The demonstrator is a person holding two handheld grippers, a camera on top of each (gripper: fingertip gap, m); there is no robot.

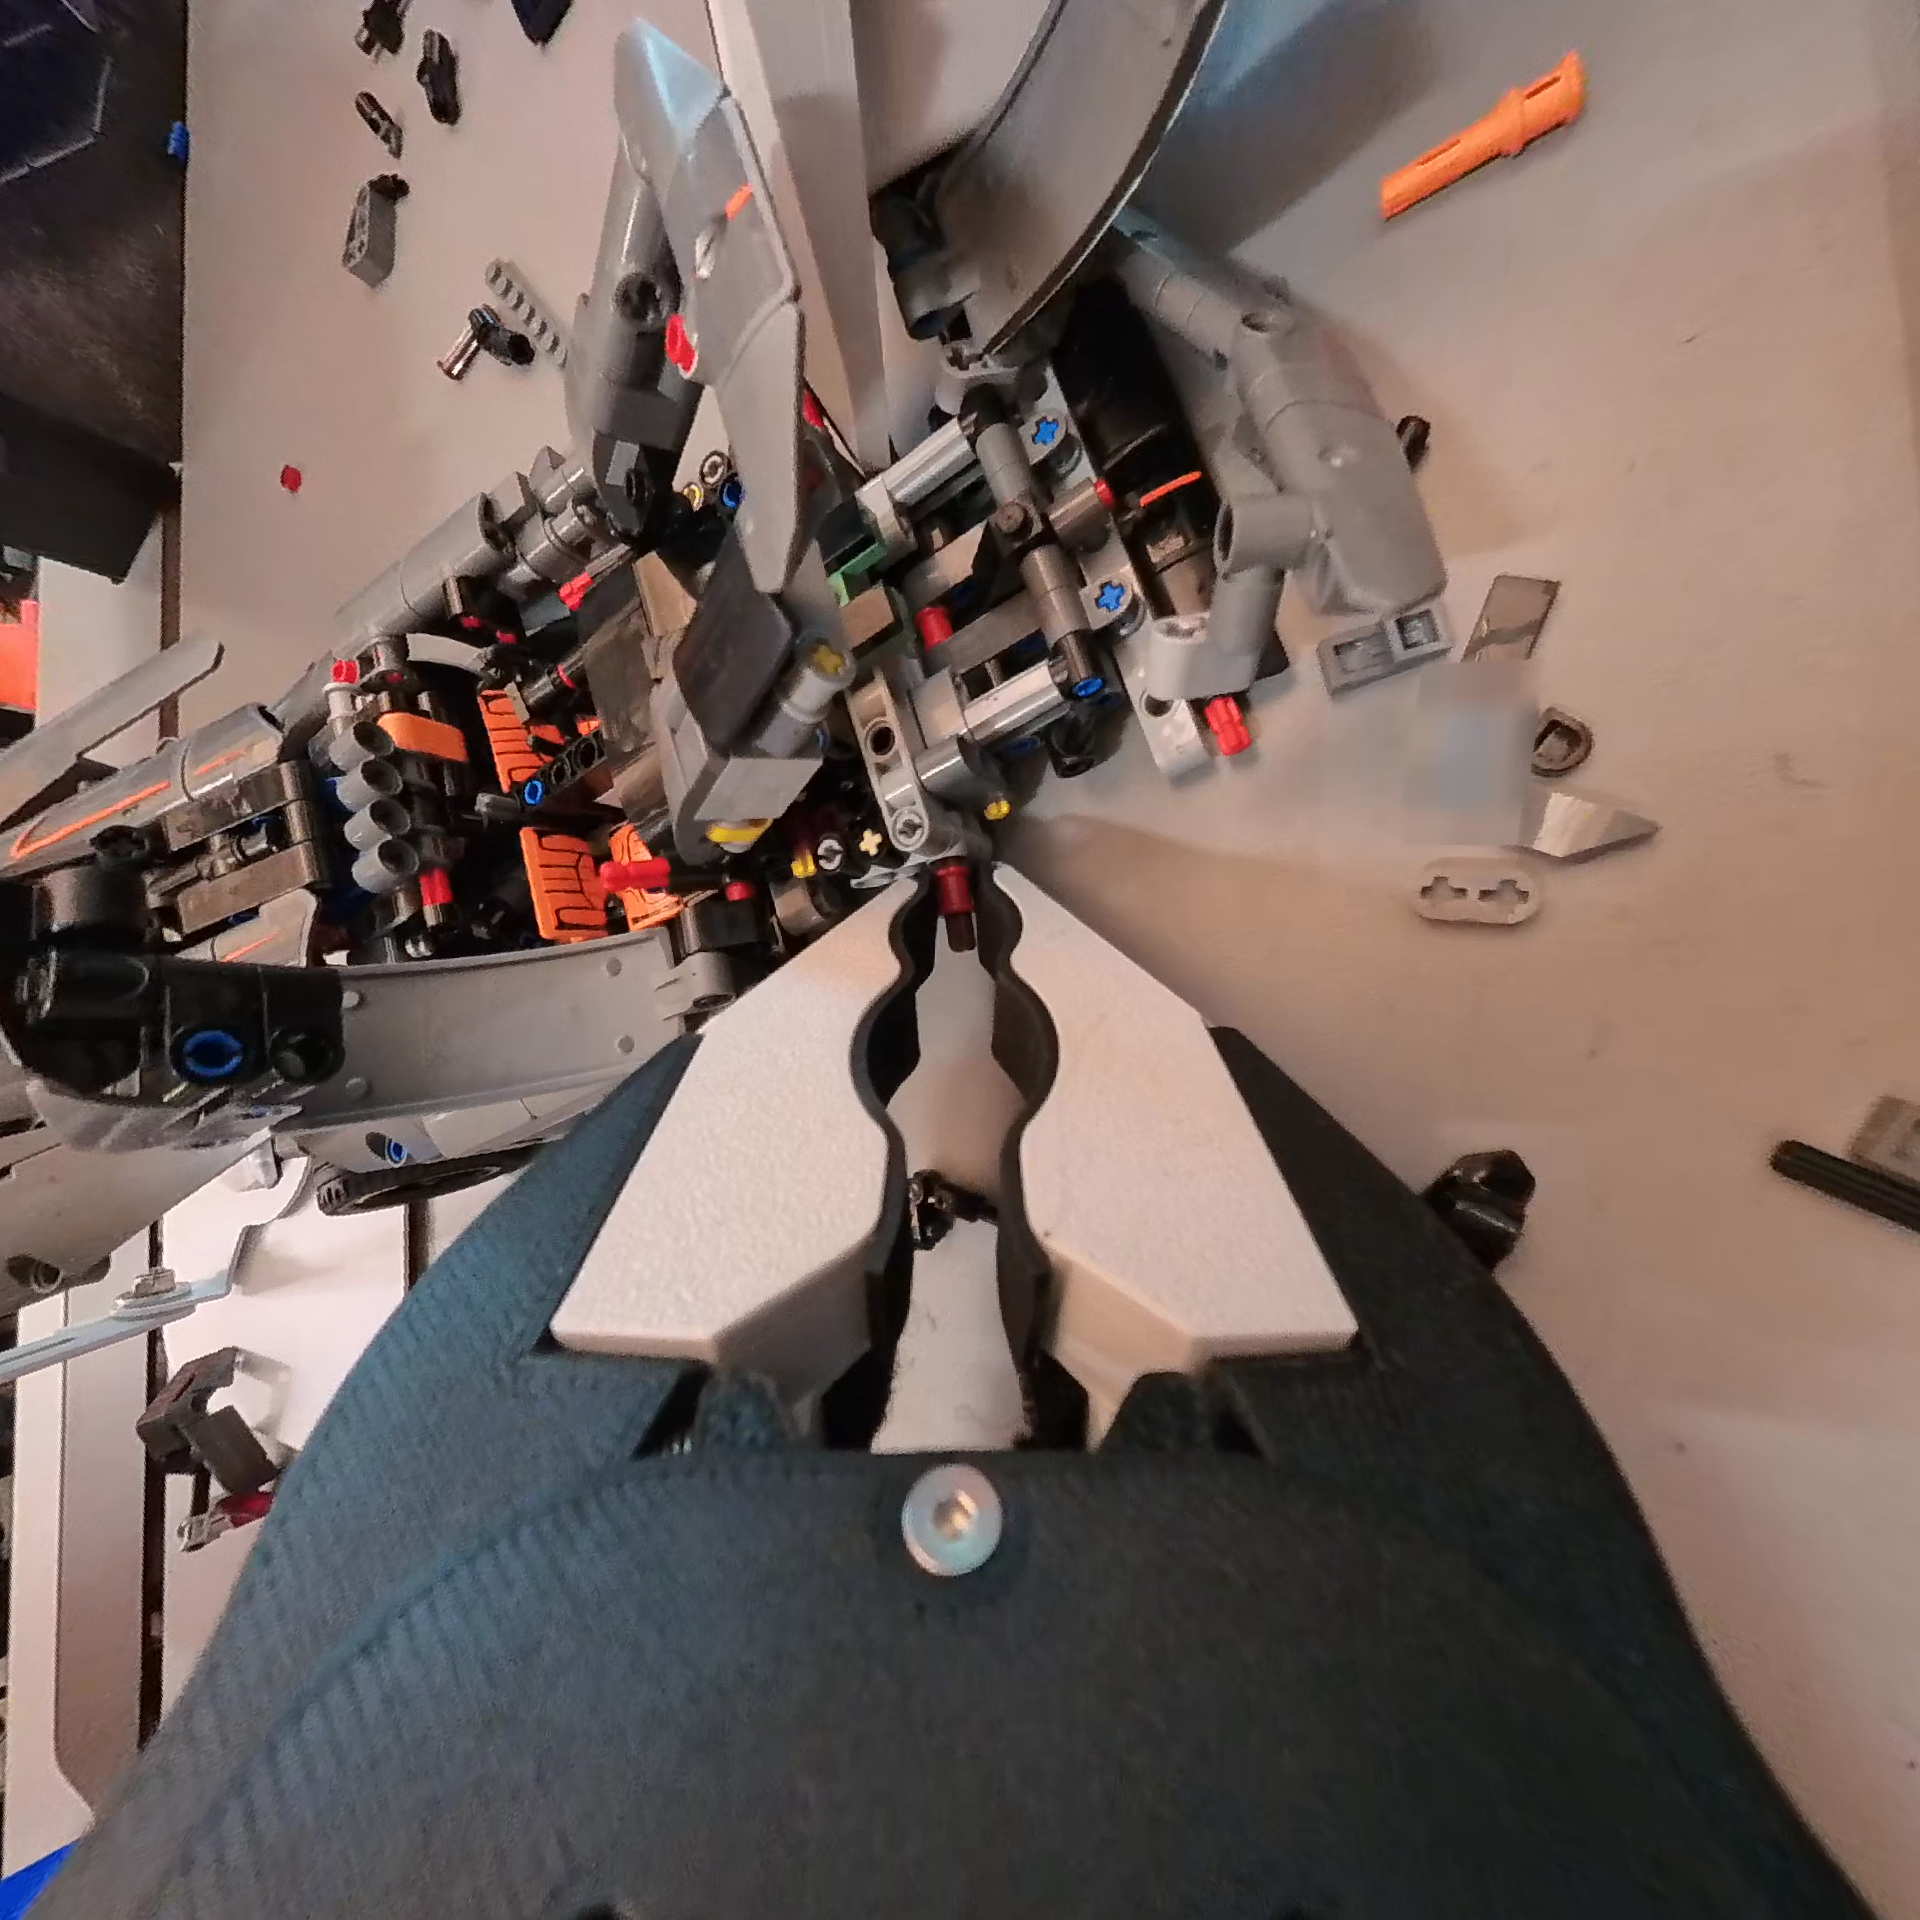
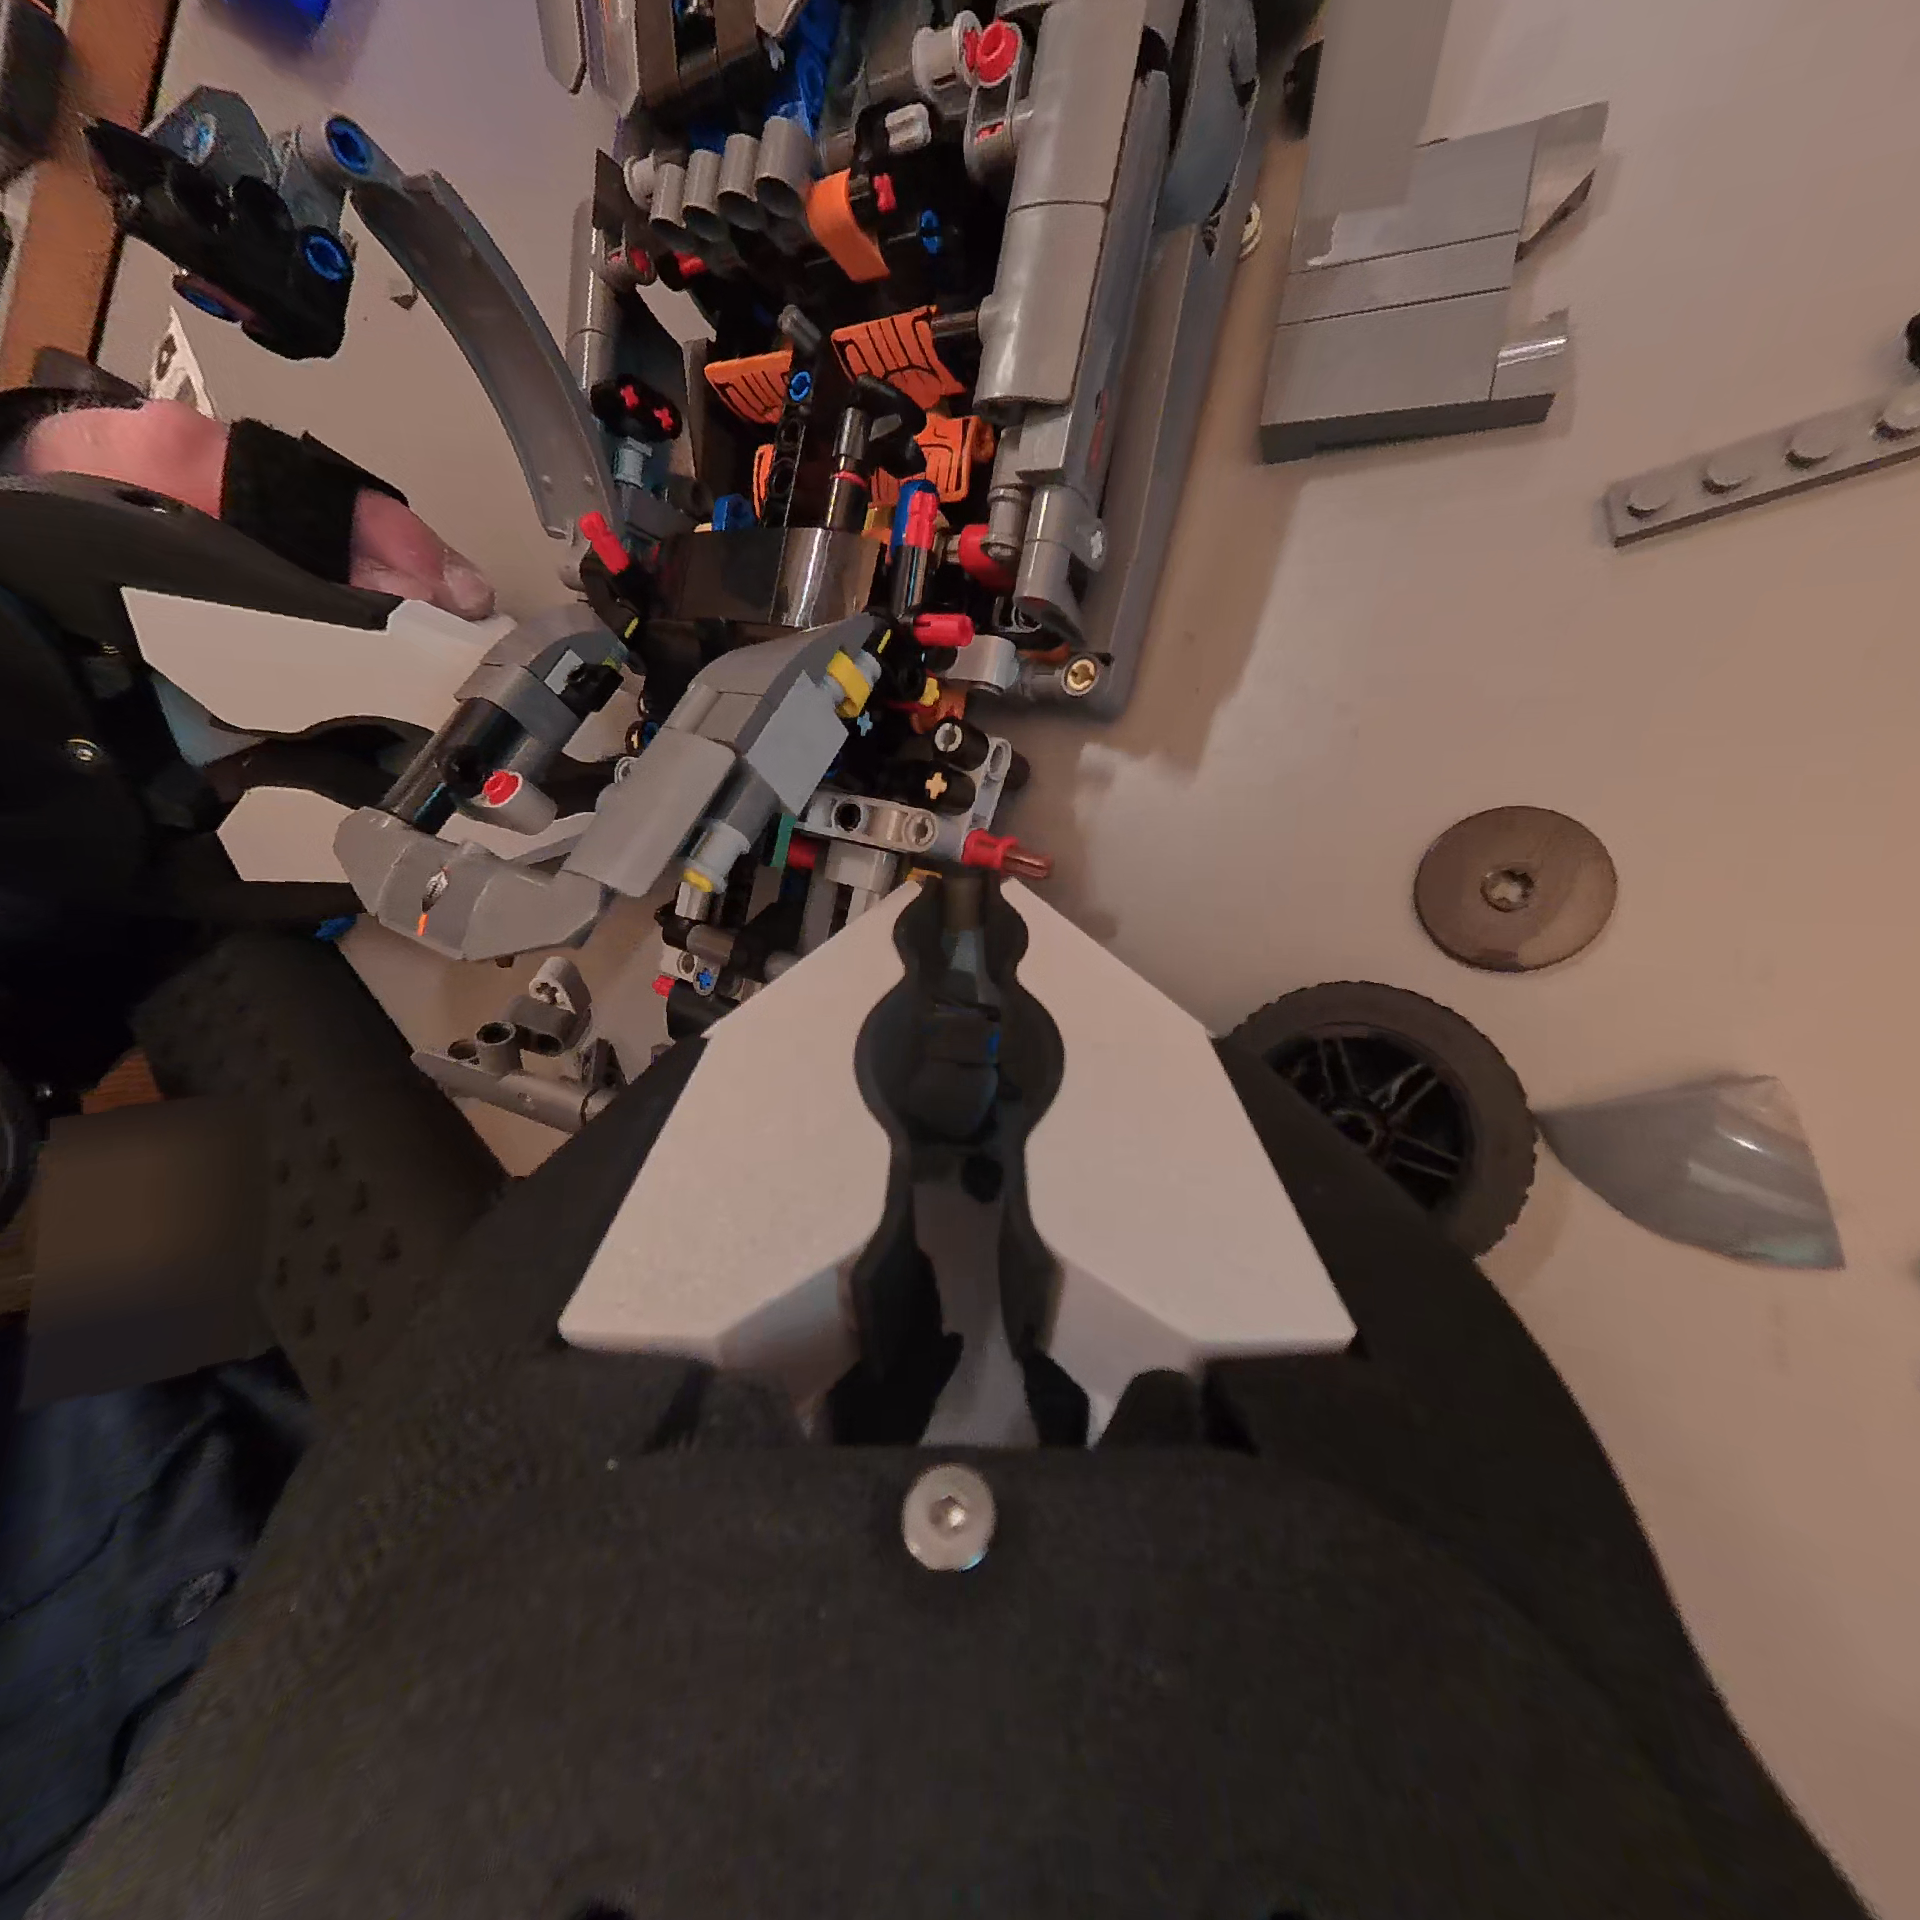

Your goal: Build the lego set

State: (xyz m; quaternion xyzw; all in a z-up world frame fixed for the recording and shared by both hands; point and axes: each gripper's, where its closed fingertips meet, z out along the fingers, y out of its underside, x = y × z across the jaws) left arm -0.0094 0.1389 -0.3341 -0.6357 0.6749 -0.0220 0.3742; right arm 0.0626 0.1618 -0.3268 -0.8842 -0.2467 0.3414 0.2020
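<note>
The half-built grey, black and orange lego car (image 1: 623, 727) lies on the pale table and also shows in the right wrist view (image 2: 831, 468). My left gripper (image 1: 956, 888) is shut on a red pin (image 1: 951, 902) that sticks out of a light grey connector on the car's near side. My right gripper (image 2: 961, 899) is shut on a dark connector piece (image 2: 956, 997) with a blue bit, its tips against the car just under a light grey beam (image 2: 883, 826) with a red pin (image 2: 997, 854). The left gripper's white fingers (image 2: 270, 644) and a hand show at the left.
An orange axle piece (image 1: 1486, 135), small black pins (image 1: 436, 73), grey plates (image 1: 1387, 644) and a grey oval link (image 1: 1475, 896) lie loose. A wheel (image 2: 1382, 1112), a dark disc (image 2: 1512, 888), grey panels (image 2: 1423, 312) and a studded plate (image 2: 1766, 468) lie to the right.
</note>
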